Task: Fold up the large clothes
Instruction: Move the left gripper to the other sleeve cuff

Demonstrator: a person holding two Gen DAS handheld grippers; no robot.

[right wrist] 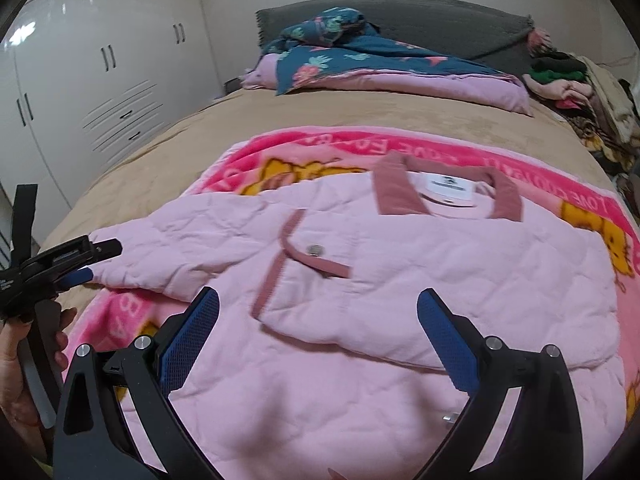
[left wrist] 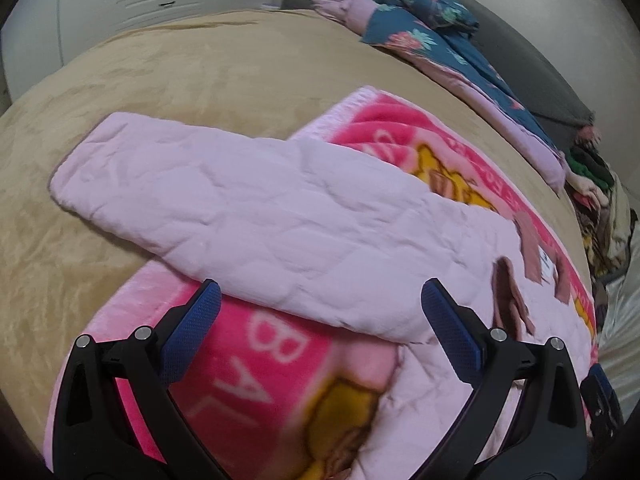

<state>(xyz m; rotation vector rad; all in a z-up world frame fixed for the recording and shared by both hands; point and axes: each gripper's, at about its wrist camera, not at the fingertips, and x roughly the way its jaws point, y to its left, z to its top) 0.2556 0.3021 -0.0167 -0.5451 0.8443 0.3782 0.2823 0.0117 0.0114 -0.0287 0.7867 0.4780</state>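
Right wrist view: we log a pink quilted jacket [right wrist: 360,280] lying front-up on a pink blanket [right wrist: 440,148] spread over the bed [right wrist: 160,152]; right gripper [right wrist: 318,336] wide open, empty, above the chest; left gripper [left wrist: 320,320] likewise spread, empty, near the outstretched sleeve [left wrist: 180,184]; we judge the sleeve fold comes next, so pinch near the cuff, lift clear, lay it flat across the chest.

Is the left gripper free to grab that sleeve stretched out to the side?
Probably yes. The left gripper hangs open just in front of the sleeve, which lies flat on the blanket with nothing on top of it or between them.
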